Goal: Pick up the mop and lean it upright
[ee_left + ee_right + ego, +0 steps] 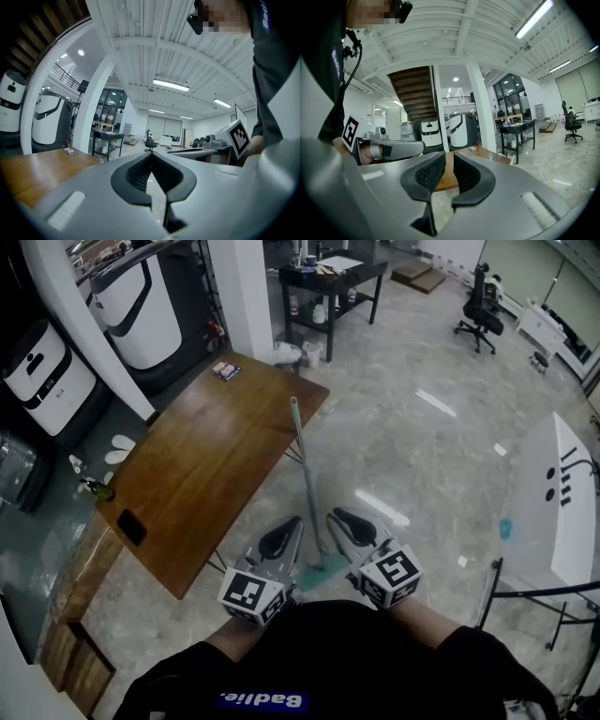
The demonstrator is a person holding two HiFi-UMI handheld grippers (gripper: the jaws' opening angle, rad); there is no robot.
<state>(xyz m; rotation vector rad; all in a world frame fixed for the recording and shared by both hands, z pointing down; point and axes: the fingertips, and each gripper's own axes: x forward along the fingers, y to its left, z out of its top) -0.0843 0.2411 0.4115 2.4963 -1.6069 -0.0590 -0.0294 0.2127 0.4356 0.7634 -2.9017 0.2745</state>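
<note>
Looking down from the head view, the mop [307, 474] sits bottom centre: its teal head [323, 570] is on the floor and the handle runs up the frame to the right edge of the wooden table [206, 456], where the tip looks like it rests against it. Left gripper [292, 523] is just left of the handle's low end and right gripper [339, 517] just right of it, so the mop is between them and neither one is touching it. In the left gripper view the jaws are closed together at the tips with nothing in them, and past them you only see the room. In the right gripper view the jaws stand a little apart, also empty, with the table showing through the gap. On the table there's a black phone [131, 526] near the lower left corner and a small book [225, 369] at the top end. Further off, a black desk [328, 282] at top centre and an office chair [480, 306] upper right
</note>
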